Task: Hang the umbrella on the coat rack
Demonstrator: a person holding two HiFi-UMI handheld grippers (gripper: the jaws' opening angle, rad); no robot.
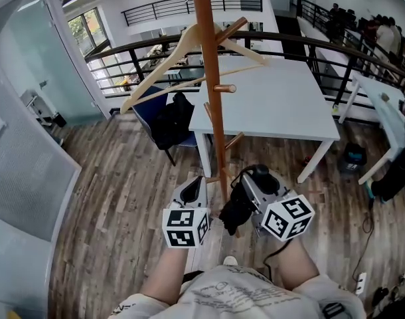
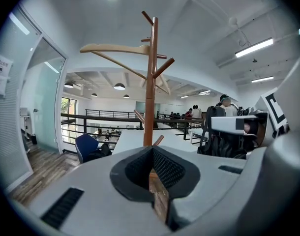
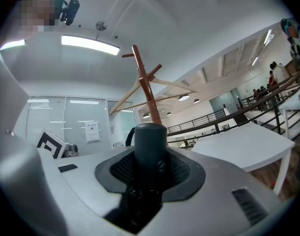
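Note:
The wooden coat rack (image 1: 212, 98) stands right in front of me, its pole rising between the two grippers, with a wooden hanger (image 1: 182, 58) on an upper peg. My right gripper (image 1: 252, 181) is shut on a black folded umbrella (image 1: 236, 210); its fabric hangs below the jaws just right of the pole. In the right gripper view the umbrella's dark handle (image 3: 150, 141) stands upright between the pads, with the coat rack (image 3: 149, 100) behind it. My left gripper (image 1: 192, 186) is left of the pole, shut and holding nothing. The left gripper view shows the coat rack (image 2: 150, 82) straight ahead.
A white table (image 1: 282, 98) stands behind the rack. Left of it is a blue chair (image 1: 144, 106) with a black bag on it. A dark railing (image 1: 335, 45) runs behind them. A glass wall (image 1: 23, 111) lines the left. Another white table (image 1: 392, 111) and people are far right.

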